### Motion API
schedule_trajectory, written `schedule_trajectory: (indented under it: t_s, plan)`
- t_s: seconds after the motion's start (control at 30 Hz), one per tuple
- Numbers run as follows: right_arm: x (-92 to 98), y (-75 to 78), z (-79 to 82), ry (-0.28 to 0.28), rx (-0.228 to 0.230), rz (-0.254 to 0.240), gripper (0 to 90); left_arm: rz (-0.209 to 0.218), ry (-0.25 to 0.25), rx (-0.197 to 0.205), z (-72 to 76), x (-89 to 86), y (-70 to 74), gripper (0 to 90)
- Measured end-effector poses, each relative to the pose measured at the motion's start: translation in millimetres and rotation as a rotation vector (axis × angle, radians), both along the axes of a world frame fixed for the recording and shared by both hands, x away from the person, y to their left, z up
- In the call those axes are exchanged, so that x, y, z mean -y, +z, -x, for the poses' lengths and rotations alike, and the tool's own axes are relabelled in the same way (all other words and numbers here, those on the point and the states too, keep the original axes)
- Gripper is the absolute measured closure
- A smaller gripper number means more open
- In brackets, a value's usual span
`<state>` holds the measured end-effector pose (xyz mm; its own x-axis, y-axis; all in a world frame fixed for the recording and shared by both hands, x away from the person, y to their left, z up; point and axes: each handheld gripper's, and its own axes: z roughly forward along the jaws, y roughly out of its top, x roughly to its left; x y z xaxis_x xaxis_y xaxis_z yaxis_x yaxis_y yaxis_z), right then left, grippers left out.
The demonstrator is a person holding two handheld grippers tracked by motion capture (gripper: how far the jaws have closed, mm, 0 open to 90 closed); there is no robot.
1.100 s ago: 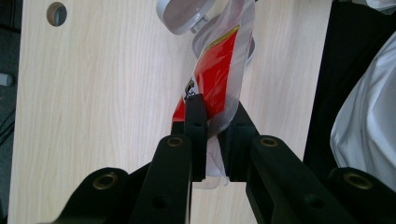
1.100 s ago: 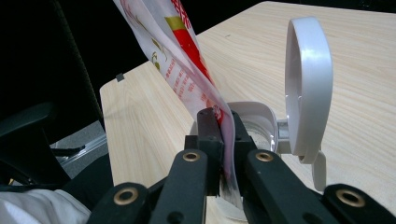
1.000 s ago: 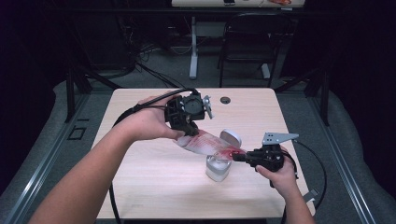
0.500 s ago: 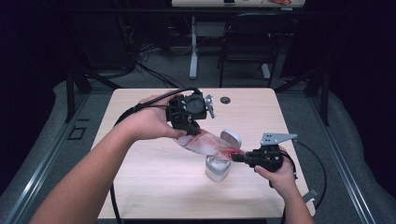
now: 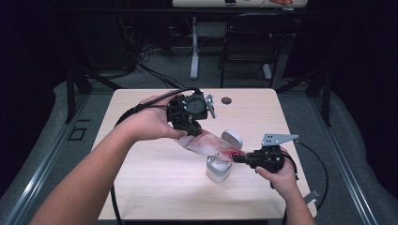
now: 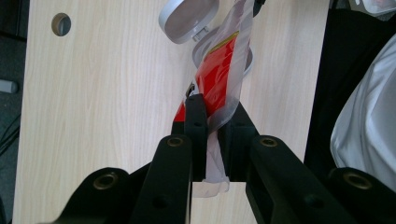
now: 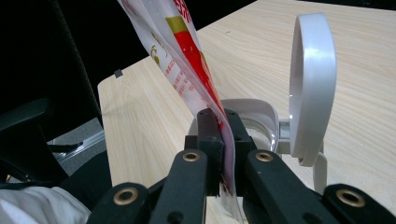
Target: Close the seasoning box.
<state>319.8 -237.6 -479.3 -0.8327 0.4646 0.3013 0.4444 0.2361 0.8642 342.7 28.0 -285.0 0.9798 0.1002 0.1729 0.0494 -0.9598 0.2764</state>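
- left gripper (image 5: 191, 127) clenched on the upper end of the pouch (image 5: 210, 144), raised above the table (image 5: 141, 187).
- pouch, clear with red print, slants down to the right over the open container (image 5: 218, 169).
- container's lid (image 5: 231, 138) stands flipped up.
- right gripper (image 5: 237, 158) clamps the pouch's lower end, just beside the container's rim.

The clear plastic pouch (image 7: 187, 56) carries small red print beside its red and gold panel. The characters are too small and blurred to read. Nothing else shows lettering.
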Motion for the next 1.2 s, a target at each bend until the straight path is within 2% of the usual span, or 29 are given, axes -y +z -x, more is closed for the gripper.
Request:
schedule_trajectory:
  t_s: [1.2]
  plan:
    - [-2.9,3.5,2.0,0.003,0.012,0.003,88.8,0.012,0.003,-0.009,-0.6,-4.5,1.7,82.9]
